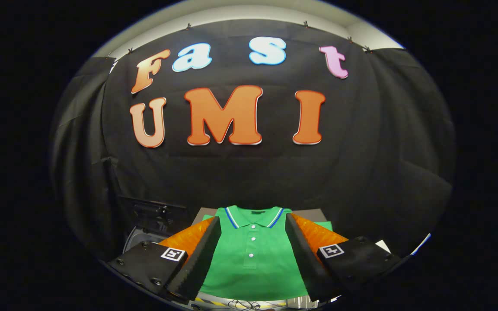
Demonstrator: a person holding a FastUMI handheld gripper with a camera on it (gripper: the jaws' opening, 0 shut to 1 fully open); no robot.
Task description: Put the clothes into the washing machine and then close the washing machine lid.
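Note:
A green polo shirt (pixel 252 259) with a blue-and-white striped collar and white buttons lies flat, collar pointing away, on a grey surface (pixel 314 212). My gripper (pixel 253 224) hangs above it, open, its two fingers spread wide to either side of the button placket, with nothing between them but the shirt below. I cannot tell whether the fingertips touch the cloth. To the left of the shirt, beyond the left finger, sits the dark washing machine (pixel 145 233), its raised lid (pixel 154 214) and part of a curved rim showing.
The black cloth wall stands close behind the shirt and the machine. A white sheet or edge (pixel 383 245) peeks out past the right finger. A striped strip and some thin wires (pixel 240 303) lie at the shirt's near hem.

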